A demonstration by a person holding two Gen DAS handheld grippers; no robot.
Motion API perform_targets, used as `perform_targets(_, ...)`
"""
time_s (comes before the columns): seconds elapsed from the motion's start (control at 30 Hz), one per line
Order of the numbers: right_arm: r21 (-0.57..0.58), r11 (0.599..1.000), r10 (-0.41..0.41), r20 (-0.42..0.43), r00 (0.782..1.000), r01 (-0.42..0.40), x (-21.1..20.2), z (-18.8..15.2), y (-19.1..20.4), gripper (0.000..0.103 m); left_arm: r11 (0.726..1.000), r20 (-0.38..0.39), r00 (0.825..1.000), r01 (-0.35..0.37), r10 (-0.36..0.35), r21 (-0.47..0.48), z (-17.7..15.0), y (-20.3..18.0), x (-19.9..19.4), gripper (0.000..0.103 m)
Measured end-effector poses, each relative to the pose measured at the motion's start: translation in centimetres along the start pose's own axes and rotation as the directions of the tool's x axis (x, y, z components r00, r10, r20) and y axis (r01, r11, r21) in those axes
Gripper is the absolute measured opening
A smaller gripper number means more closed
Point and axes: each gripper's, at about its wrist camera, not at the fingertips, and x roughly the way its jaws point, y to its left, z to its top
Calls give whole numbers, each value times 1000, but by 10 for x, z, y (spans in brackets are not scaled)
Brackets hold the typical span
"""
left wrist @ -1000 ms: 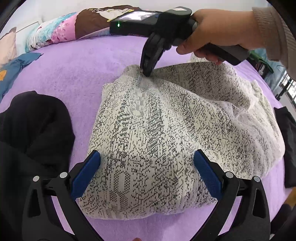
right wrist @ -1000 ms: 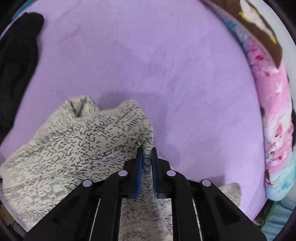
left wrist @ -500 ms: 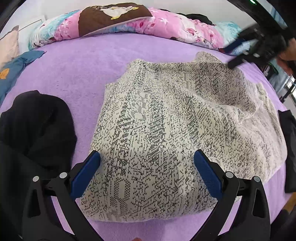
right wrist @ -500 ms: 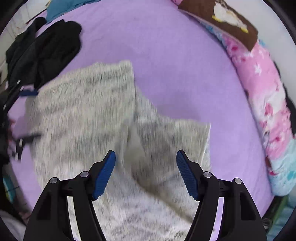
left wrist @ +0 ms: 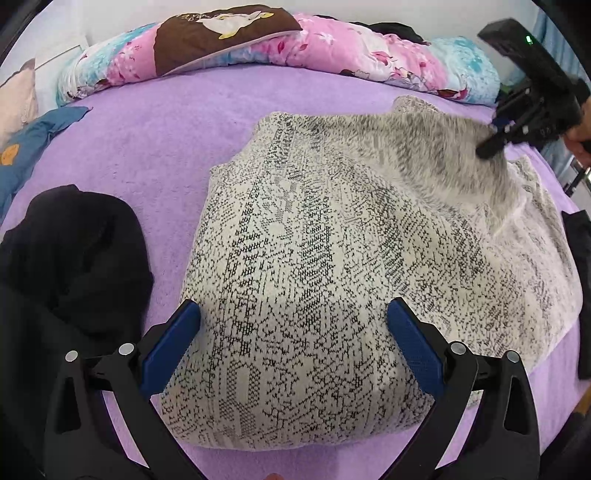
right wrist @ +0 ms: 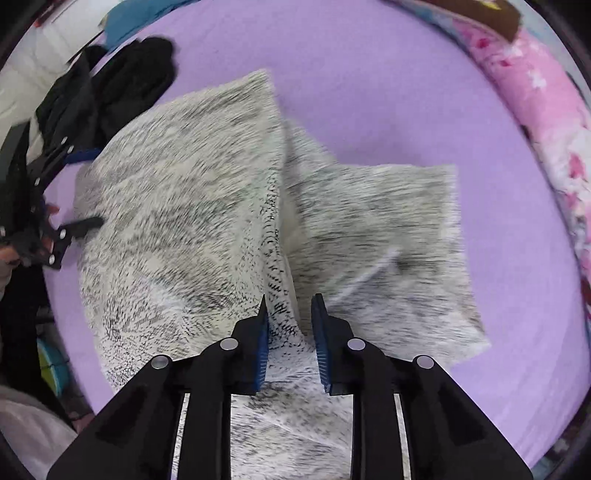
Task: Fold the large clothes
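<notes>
Right wrist view: right tongs (right wrist: 290,325) closing on sweater (right wrist: 177,229) fold edge to lift it; left tongs (left wrist: 293,332) wide, empty, straddling hem.

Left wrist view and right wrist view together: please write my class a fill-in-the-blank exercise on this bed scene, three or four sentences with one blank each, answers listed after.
1. The black-and-white knit sweater lies on a bedspread coloured ____.
2. The dark heap beside the sweater is ____ in colour.
3. The pads of the left hand-held gripper are ____ in colour.
4. The brown cushion shows a white ____.

Answers: purple; black; blue; duck
</notes>
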Motion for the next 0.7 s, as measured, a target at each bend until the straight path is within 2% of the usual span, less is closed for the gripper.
perform_targets(0.17,22,997,-73,30,997,73,-26,9,-11,21,1000,-3,1000,-12,11,-9,3,-2,3,97)
perform_targets(0.2,27,997,-68,26,997,68,-25,14,-10,21,1000,-4,1000,-14,14,-8,4,-2,4,97)
perform_targets(0.3,39,997,-71,6,997,71,-9,20,-14,22,1000,-10,1000,-18,18,-3,4,-2,6,97)
perform_targets(0.5,108,988,-103,-67,992,110,56,21,-25,27,1000,-12,1000,-25,25,2,2,-3,7,97)
perform_targets(0.57,157,984,-79,-56,995,87,61,19,-29,29,999,-16,999,-34,34,2,2,-3,7,97)
perform_targets(0.67,129,987,-94,-26,995,97,40,13,-23,46,999,-19,999,-43,43,-3,1,-4,7,97)
perform_targets(0.7,116,987,-105,-22,994,107,31,8,-22,60,999,-19,999,-45,45,-2,3,-5,8,97)
